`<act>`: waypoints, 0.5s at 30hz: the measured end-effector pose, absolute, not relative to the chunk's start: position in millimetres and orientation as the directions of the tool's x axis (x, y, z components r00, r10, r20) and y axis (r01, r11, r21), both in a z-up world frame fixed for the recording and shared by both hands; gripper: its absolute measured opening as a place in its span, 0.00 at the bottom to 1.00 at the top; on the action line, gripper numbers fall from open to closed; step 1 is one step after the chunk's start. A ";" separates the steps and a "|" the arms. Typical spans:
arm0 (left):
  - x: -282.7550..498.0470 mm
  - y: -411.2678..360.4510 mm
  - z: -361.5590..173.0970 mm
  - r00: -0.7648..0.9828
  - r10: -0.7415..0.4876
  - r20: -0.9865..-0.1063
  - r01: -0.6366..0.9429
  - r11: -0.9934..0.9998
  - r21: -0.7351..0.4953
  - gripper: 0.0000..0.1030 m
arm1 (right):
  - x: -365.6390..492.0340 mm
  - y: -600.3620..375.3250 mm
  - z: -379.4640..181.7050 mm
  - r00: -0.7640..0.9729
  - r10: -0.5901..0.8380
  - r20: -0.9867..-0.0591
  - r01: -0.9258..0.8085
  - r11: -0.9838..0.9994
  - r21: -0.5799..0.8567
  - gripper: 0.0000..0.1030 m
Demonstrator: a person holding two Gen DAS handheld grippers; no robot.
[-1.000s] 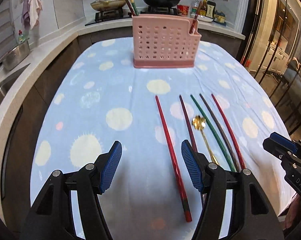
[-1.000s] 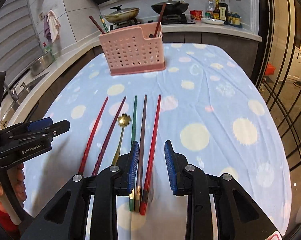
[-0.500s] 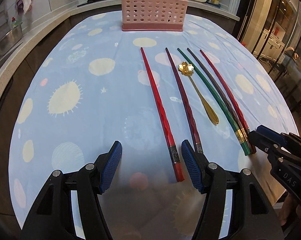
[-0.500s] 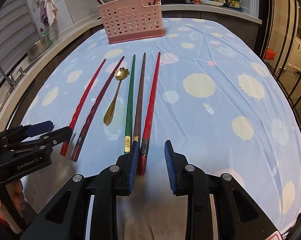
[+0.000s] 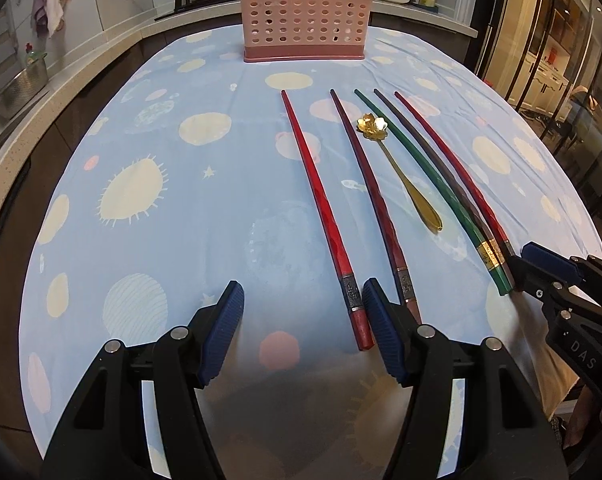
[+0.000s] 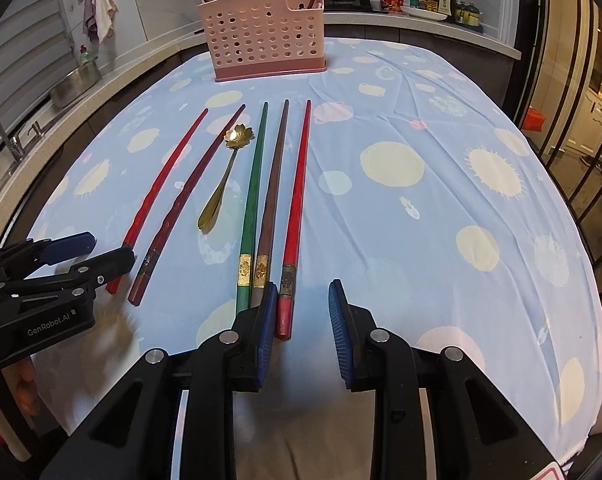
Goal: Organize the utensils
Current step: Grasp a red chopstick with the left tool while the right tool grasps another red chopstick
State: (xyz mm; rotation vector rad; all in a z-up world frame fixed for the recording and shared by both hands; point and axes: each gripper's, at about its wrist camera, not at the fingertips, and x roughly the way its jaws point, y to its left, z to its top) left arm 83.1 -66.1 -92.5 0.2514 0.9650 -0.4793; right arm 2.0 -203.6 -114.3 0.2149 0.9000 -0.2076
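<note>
The left gripper (image 5: 303, 330) points steeply downward, jaws wide apart and empty. The right gripper (image 6: 303, 322) points likewise, jaws narrower, gripping nothing.

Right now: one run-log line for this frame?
left gripper open, red chopstick end between jaws | right gripper open, red chopstick | gold spoon on cloth

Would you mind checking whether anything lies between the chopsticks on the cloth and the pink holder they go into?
Nothing visible does. Bare tablecloth separates the chopstick tips, such as the green chopstick, from the pink holder. The gold spoon lies among them, not ahead.
</note>
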 end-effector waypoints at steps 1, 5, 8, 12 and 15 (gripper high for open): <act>82.6 -65.7 -92.5 0.476 -0.279 -0.834 0.497 0.868 -0.007 0.57 | 1.1 -203.9 -114.5 0.606 -0.088 -0.791 0.267 0.959 0.098 0.26; 81.2 -64.6 -92.3 0.479 -0.277 -0.833 0.497 0.868 -0.003 0.54 | -0.1 -205.0 -114.8 0.607 -0.087 -0.790 0.267 0.958 0.100 0.24; 79.9 -62.6 -91.6 0.479 -0.279 -0.833 0.501 0.866 -0.002 0.47 | -0.8 -204.7 -114.8 0.607 -0.088 -0.790 0.268 0.958 0.099 0.21; 79.8 -55.2 -90.3 0.473 -0.285 -0.834 0.499 0.866 -0.012 0.33 | -3.7 -207.6 -114.8 0.606 -0.086 -0.791 0.270 0.957 0.103 0.15; 80.4 -50.4 -89.4 0.463 -0.293 -0.836 0.495 0.868 -0.030 0.25 | -5.6 -209.3 -114.8 0.606 -0.083 -0.791 0.270 0.957 0.105 0.12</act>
